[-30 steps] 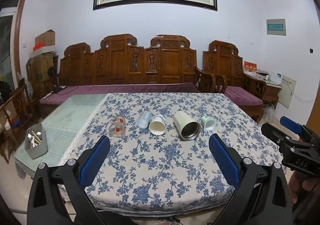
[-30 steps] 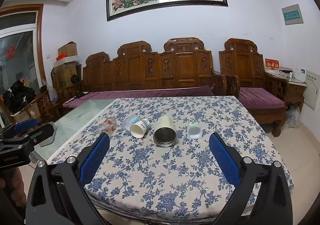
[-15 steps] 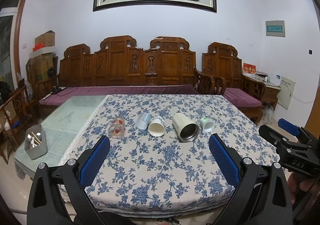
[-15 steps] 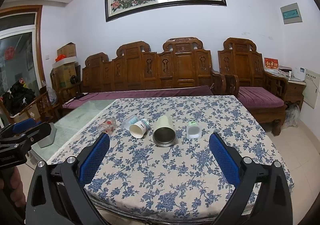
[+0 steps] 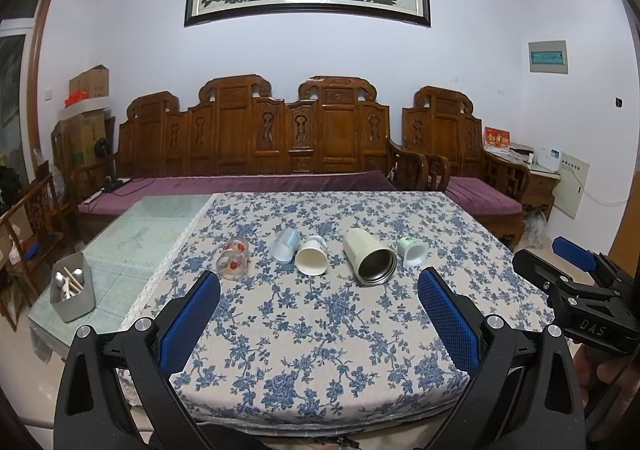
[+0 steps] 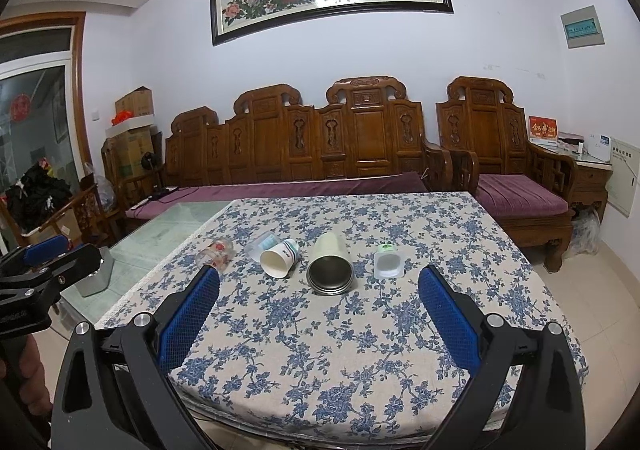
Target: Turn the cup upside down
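Several cups lie on their sides in a row on the floral tablecloth: a clear glass with red flowers, a clear plastic cup, a white paper cup, a cream steel-lined tumbler and a small white cup with a green base. The same row shows in the right wrist view: glass, paper cup, tumbler, small cup. My left gripper is open and empty near the table's front edge. My right gripper is open and empty, also short of the cups.
The cloth covers the right part of a glass-topped table. A grey utensil holder stands at its left corner. A carved wooden bench with purple cushions lines the far wall. The right gripper's body shows in the left wrist view.
Both cameras have drifted slightly; the cups sit a touch higher in view. The cups have not moved and both grippers stay open.
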Demonstrator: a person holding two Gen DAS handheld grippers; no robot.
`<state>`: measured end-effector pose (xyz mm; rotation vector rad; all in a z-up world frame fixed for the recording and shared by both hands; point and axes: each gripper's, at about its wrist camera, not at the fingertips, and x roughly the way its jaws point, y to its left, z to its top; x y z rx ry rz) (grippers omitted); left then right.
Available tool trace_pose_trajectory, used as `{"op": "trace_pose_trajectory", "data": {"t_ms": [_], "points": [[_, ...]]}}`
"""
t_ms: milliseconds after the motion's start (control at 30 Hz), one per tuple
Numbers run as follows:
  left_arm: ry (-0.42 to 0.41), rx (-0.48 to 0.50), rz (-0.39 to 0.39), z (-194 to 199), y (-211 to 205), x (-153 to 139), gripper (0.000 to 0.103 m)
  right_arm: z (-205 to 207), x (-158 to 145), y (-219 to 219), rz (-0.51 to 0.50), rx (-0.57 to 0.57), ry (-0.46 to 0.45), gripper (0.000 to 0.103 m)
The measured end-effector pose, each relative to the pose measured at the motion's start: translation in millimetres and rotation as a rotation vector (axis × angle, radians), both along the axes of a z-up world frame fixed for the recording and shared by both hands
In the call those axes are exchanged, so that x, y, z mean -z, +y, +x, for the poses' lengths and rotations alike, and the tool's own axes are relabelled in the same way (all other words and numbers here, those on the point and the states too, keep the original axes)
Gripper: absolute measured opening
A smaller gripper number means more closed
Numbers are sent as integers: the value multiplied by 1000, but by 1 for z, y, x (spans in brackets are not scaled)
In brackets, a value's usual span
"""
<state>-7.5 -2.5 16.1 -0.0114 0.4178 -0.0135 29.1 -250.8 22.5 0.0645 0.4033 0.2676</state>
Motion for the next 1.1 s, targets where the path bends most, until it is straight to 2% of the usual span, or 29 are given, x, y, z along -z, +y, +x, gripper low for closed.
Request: {"op": "trace_pose_trajectory", "data": {"t_ms": [1100], "points": [[-1,0,4,-2,-2,2,95,-3,-3,1,5,1,-4,100]]}}
